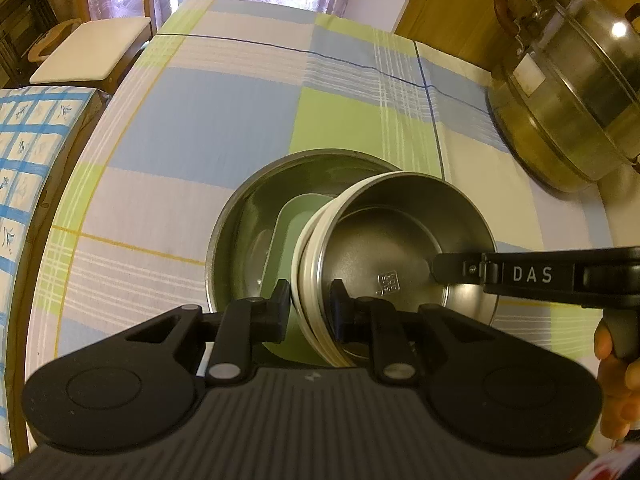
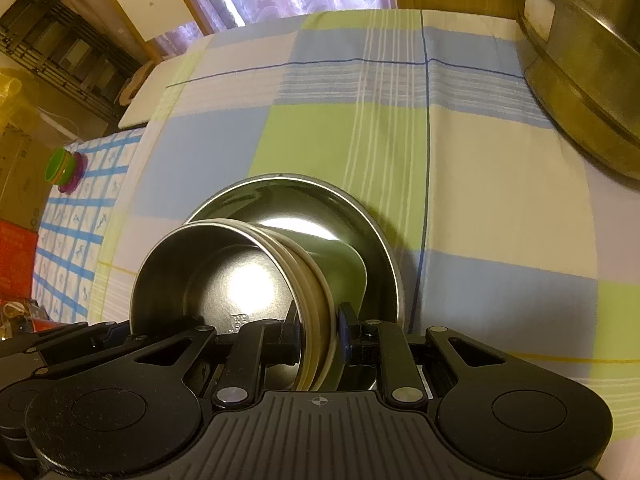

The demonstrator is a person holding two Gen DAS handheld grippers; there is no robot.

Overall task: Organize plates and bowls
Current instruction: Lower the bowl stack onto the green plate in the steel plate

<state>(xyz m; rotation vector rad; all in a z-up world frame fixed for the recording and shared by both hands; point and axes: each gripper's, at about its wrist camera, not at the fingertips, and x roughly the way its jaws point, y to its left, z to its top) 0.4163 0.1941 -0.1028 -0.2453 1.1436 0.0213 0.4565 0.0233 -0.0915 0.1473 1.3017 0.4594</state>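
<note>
Steel, cream-rimmed small bowl (image 1: 400,248) is pinched at opposite rims by left gripper (image 1: 310,304) and right gripper (image 2: 318,334); lower level into wide steel bowl (image 1: 248,216), release together.

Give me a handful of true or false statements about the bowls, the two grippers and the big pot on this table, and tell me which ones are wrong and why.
1. Both grippers grip the rim of the same small steel bowl. True: the left gripper and the right gripper each pinch its rim.
2. The small bowl sits flat on the tablecloth. False: it is tilted, over the large steel bowl.
3. A pale green dish lies inside the large bowl. True.
4. The big lidded pot stands at the table's left edge. False: it stands at the far right.
5. The tablecloth is plain white. False: it is checked blue, green and white.
</note>
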